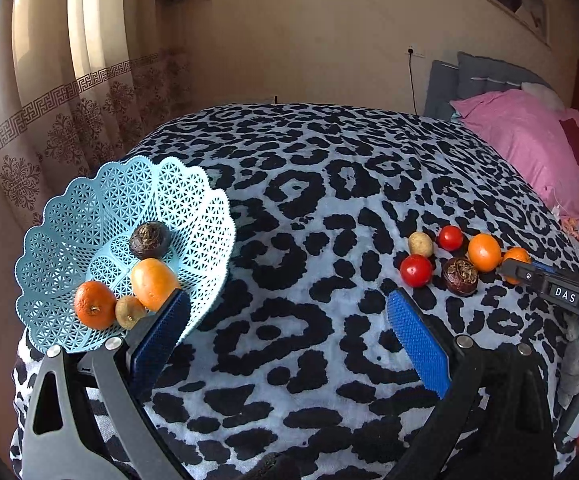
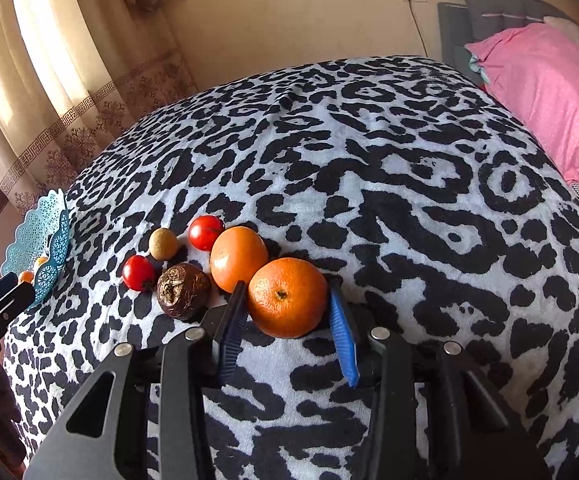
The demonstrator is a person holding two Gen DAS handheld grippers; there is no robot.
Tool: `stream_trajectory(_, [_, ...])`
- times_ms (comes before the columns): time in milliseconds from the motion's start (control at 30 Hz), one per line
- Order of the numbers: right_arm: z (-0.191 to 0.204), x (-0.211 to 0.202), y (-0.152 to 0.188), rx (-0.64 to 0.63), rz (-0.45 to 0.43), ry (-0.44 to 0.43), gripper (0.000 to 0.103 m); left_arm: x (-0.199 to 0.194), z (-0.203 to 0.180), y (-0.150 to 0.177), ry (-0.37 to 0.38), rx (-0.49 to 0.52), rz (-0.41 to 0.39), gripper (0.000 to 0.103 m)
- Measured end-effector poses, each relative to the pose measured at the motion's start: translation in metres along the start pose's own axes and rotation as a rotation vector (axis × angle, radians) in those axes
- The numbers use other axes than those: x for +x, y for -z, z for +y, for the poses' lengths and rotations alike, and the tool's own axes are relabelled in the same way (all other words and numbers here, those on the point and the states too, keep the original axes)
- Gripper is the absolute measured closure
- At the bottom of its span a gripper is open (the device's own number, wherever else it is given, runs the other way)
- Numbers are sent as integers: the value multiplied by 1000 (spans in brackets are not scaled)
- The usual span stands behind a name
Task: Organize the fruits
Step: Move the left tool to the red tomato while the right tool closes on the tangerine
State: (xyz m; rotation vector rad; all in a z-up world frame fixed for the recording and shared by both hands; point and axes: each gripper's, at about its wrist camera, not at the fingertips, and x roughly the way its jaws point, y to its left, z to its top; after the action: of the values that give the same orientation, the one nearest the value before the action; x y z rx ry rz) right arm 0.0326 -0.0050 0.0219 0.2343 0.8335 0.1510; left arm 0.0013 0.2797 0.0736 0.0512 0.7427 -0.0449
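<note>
Orange (image 2: 287, 297) sits between my right gripper (image 2: 289, 312) pads, maybe touching, jaws spread; left gripper (image 1: 289, 312) gapes empty beside basket (image 1: 69, 216).

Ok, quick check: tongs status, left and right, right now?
Left tongs: open, empty, beside the blue basket.
Right tongs: open around the orange on the bed, not clamped yet.
</note>
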Motion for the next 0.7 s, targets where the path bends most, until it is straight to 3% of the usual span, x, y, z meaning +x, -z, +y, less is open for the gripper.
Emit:
stream_trajectory(367, [-12, -16, 3, 33, -34, -14, 63, 32, -44, -5, 113, 73, 95, 3])
stream_trajectory(700, [-13, -9, 7, 39, -23, -31, 63, 67, -72, -13, 96, 134, 132, 3])
